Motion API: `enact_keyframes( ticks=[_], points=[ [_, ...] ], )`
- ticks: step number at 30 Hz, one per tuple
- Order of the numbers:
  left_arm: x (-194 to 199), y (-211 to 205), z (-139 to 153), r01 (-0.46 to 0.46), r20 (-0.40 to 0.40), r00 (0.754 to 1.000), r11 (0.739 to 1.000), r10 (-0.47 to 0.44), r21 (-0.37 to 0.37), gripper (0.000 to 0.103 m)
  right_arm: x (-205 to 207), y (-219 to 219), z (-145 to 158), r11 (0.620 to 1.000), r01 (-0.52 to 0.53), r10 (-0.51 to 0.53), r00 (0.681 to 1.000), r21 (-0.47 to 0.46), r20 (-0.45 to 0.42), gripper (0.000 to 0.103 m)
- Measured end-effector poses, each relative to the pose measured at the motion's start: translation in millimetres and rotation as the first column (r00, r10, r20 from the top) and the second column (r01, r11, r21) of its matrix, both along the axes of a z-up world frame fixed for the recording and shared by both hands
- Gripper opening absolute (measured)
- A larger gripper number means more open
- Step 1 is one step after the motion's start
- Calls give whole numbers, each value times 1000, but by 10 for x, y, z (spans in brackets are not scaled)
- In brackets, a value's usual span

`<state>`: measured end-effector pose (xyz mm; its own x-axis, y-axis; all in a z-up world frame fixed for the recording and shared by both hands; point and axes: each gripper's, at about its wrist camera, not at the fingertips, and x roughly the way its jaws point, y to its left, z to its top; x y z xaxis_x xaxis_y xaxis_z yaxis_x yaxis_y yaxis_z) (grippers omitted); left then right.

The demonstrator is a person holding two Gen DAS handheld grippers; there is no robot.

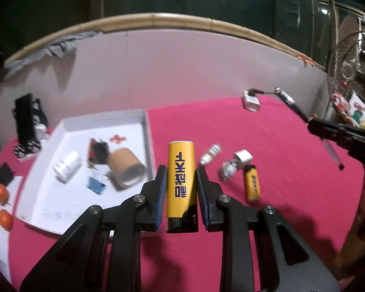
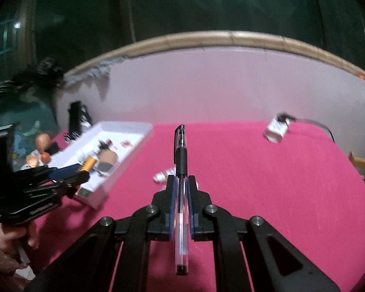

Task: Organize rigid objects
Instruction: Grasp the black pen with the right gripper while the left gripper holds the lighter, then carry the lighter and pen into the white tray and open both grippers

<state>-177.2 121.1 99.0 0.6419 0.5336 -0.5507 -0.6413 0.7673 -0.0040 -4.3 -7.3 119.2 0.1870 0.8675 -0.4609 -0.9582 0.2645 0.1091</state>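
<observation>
Left tool [image 1: 180, 170] clamps a yellow lighter [image 1: 181, 182] (upright); right tool [image 2: 181, 177] pinches a pen [image 2: 181, 194].

Both wrist cameras look forward and slightly down, close over the pink tabletop [image 1: 231, 126], sharing the white tray [image 2: 133, 131].

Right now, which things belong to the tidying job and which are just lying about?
Job: yellow lighter in left gripper; pen in right gripper; white tray; small lighter; vial.
Lying about: oranges; white adapter; wire basket.
</observation>
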Motion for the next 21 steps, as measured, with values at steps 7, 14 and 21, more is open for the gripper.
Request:
enact_keyframes(
  ticks=[7, 14, 21],
  points=[
    [-227, 75, 242, -77, 31, 997, 995, 76, 56, 24, -179, 102, 258, 994, -59, 56, 998, 88, 31, 6],
    [-457, 166, 346, -133, 54, 990, 989, 129, 70, 24, -323, 194, 439, 986, -101, 94, 994, 131, 55, 6],
    [-618, 242, 376, -168, 64, 984, 983, 163, 78, 24, -431, 313, 521, 981, -130, 123, 991, 142, 60, 6]
  ],
)
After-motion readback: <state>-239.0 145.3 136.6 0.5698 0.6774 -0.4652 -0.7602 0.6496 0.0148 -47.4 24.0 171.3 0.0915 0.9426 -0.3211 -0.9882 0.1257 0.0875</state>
